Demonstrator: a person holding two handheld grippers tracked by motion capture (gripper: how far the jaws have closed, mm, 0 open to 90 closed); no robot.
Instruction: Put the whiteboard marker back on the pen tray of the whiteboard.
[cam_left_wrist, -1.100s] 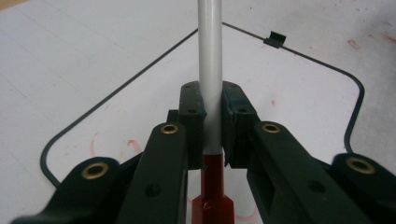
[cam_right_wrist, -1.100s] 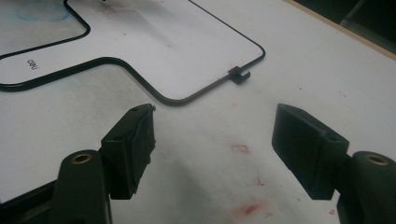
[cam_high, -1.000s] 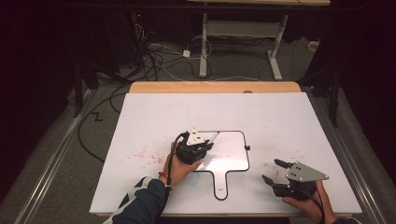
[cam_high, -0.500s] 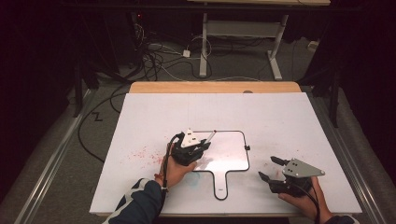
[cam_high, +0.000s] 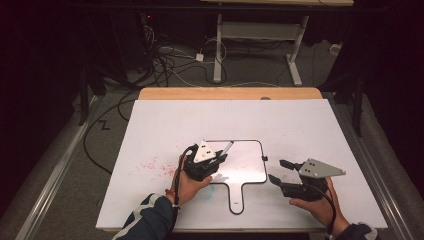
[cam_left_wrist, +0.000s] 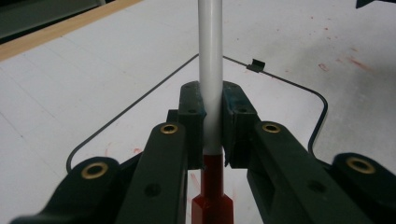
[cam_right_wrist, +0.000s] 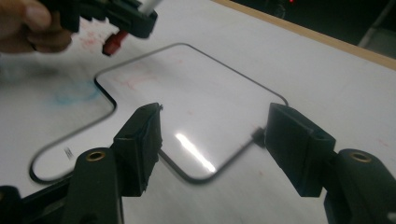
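On the table: white surface, wooden far edge.
Whiteboard: paddle-shaped, lies flat between both hands, handle toward the person.
Right gripper: nearer the board's right edge; jaws spread, have just been closing, nothing pinched.
Left gripper: jaws clamped on marker.
Marker: long axis along jaws, red cap rearward, over the board's left part.

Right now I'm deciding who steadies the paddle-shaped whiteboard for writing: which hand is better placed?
Right. The right gripper sits at the whiteboard's right edge with fingers open and empty, the board's corner between them in the right gripper view. The left gripper is shut on the marker.
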